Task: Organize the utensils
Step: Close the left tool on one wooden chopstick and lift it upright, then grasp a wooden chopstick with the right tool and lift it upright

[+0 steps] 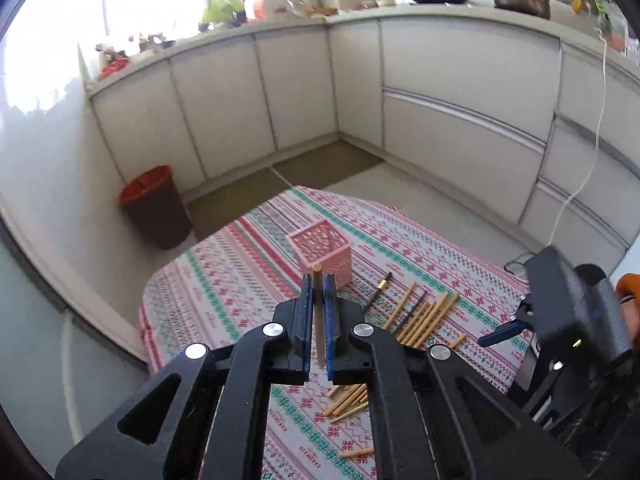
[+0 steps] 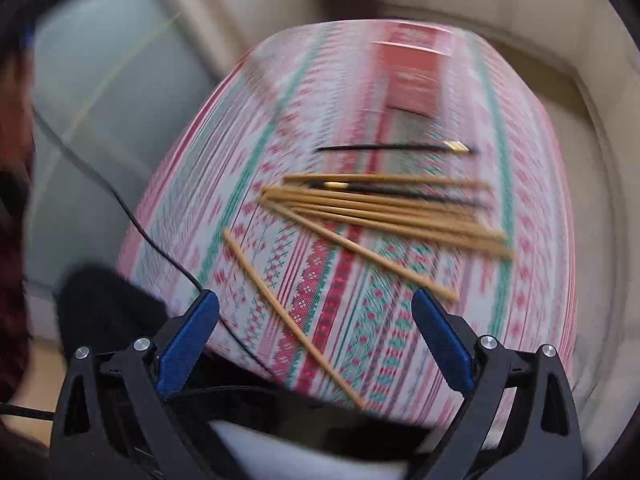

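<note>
Between the blue pads of the left tongs (image 1: 318, 280) stands a single wooden chopstick (image 1: 318, 312), pinched upright with its blunt end poking just above the fingertips. Just beyond that tip sits a pink lattice box (image 1: 326, 254), open at the top, resting on the patterned cloth of the surface (image 1: 224, 264). To the right of the box lie a bundle of wooden chopsticks (image 1: 424, 318) and a black chopstick with a gold band (image 1: 378, 292), all flat on the cloth; more wooden ends show beneath the tongs.

Over the near edge of the same surface, the right tongs (image 2: 316, 336) are spread wide, holding nothing. One loose wooden stick (image 2: 292, 320) runs diagonally between the fingers, lying on the cloth. Farther out is the fanned bundle (image 2: 384, 212), with a dark chopstick (image 2: 392, 147) apart beyond it; this view is blurred.

Past the surface stand a brown bin with a red liner (image 1: 154, 208) and white cabinets (image 1: 256, 92).
</note>
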Motion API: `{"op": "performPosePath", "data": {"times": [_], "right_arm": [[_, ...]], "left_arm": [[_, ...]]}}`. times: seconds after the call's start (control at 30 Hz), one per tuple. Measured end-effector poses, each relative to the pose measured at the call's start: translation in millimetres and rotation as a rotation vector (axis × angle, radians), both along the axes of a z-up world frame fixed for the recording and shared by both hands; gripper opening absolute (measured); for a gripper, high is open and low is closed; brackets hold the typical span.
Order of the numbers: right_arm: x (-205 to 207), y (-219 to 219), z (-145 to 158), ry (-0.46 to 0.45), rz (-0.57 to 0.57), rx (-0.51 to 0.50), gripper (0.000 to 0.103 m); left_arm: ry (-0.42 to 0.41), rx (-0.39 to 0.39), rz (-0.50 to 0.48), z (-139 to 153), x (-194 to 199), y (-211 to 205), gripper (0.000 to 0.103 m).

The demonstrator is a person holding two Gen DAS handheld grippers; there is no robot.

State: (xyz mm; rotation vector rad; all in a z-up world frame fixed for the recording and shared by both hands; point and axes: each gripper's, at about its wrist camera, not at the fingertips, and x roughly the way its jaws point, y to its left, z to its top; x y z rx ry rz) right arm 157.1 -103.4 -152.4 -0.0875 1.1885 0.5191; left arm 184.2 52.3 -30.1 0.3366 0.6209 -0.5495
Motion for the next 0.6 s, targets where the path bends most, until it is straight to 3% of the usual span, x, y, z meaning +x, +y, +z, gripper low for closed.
{"op": "performPosePath", "data": {"times": [0.2, 0.4, 0.47, 0.5, 0.57, 0.6], "right_arm": [[20, 63, -37, 0.053, 0.309, -0.074, 0.08], [28, 128, -77, 0.108, 0.441, -0.163, 0.07], [30, 140, -90, 0.153, 0.449, -0.184, 0.052], [28, 144, -92, 0.135, 0.442, -0.191, 0.049], [27, 147, -91, 0.104, 0.426, -0.2, 0.017], [28, 145, -91, 0.109, 0.408, -0.186, 0.01]], "left_arm": [[-0.073, -0.069, 0.25, 33, -35, 58, 0.004], [-0.102, -0.106, 0.371, 47, -54, 89, 0.004], [-0.104, -0.111, 0.391, 50, -56, 96, 0.004], [-0.104, -0.116, 0.402, 50, -56, 99, 0.004], [-0.105, -0.13, 0.422, 51, -56, 104, 0.004], [-0.106, -0.139, 0.429, 51, -57, 107, 0.004]]}}
